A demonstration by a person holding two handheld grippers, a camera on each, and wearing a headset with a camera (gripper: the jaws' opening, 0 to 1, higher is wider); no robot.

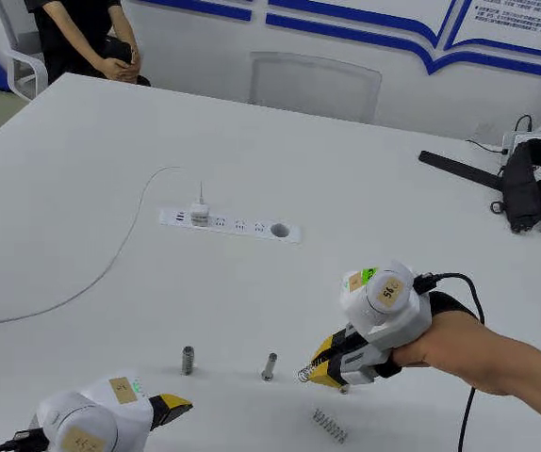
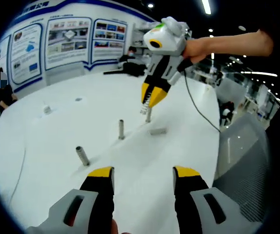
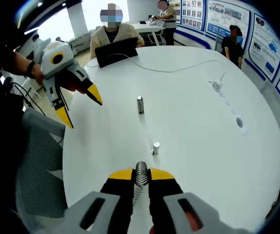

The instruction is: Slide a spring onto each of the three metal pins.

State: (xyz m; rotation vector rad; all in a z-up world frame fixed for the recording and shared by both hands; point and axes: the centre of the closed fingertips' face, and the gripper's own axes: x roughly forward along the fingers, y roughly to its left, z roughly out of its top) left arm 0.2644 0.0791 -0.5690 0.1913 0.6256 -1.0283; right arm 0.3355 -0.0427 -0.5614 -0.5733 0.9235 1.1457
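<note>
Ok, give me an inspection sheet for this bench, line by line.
Surface: white table.
Job's things: sprung pin; bare pin; third pin under the right tool; loose spring lying flat.
Clutter: power strip; black gear at far edge.
Tools: left tool open, empty; right tool shut on held spring.
Cables: grey lead from the strip; black lead off right tool.
Surroundings: seated person, chair, posters.
</note>
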